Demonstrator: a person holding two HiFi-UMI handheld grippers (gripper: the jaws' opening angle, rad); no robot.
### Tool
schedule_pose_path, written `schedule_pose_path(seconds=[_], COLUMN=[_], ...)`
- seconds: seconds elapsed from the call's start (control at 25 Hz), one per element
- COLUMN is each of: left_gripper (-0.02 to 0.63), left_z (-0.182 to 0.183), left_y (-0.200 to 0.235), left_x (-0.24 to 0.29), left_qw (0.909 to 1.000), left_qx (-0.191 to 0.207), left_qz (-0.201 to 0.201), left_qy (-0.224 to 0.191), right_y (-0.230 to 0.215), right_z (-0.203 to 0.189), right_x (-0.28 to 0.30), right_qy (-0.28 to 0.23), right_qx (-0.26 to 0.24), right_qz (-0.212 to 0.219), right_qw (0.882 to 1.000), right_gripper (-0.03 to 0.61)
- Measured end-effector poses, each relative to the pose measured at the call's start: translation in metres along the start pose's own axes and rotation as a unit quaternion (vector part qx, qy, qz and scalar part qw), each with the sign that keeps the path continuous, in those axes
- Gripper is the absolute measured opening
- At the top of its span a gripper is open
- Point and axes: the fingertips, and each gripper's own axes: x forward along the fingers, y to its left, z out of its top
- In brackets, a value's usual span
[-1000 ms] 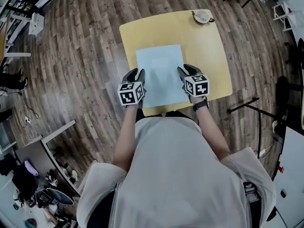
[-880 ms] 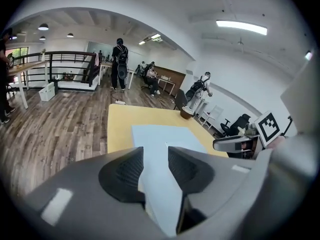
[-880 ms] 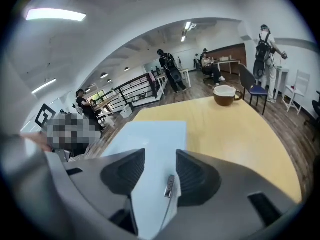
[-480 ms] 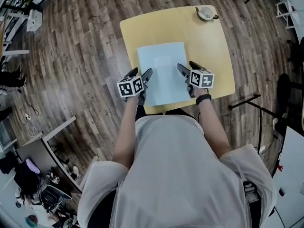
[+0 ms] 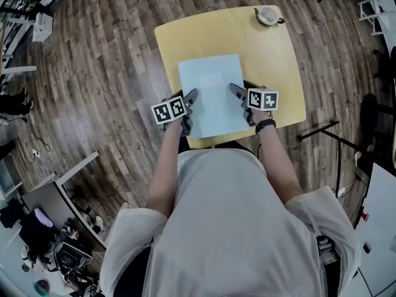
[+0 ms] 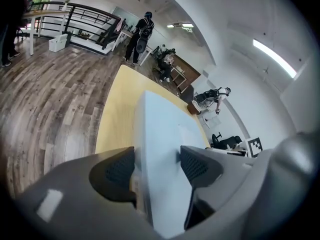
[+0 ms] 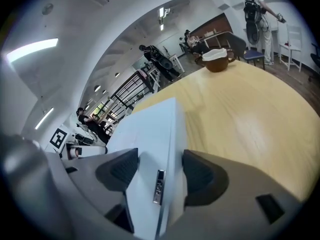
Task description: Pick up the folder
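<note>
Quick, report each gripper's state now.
Left gripper: jaws closing, folder edge between them, not yet gripped.
Right gripper: open, folder edge between its jaws, not gripped.

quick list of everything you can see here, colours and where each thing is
folder: one, pale blue, flat in the middle of the table
table: one, yellow, on the floor in front of the person
cup: one, brown with a pale inside, table's far right corner
floor: one, dark wood planks, all round the table
watch: one, black, right wrist
left gripper: one, grey, jaws closing, folder's left edge between them, pads not yet pressing
right gripper: one, grey, jaws apart, astride the folder's right edge
</note>
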Motion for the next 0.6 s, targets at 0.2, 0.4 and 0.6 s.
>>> schedule_pose_path(seconds=[0.2,0.4,0.6], left_gripper=[0.278,0.270,0.267], left_z=[-0.001,-0.005,-0.004], left_y=[0.000,0.001,-0.002], left_x=[-0.001,-0.009,-0.023], left_qw=[0.9998,0.9999,0.9998], left_qx=[0.003,0.001,0.007], left_qz=[0.017,0.014,0.017], left_qy=[0.006,0.010,-0.003], right_y=[0.002,0.010,0.023], right_z=[0.001,-0.002,0.001], right_x=[-0.002,-0.008,-0.015], right_qy=[0.014,0.012,0.002], right_qx=[-0.005,-0.010,-0.027], right_qz=[-0.013,-0.014,-0.010], right_qw=[1.000,1.000,1.000], right_gripper=[0.281,0.272,0.268])
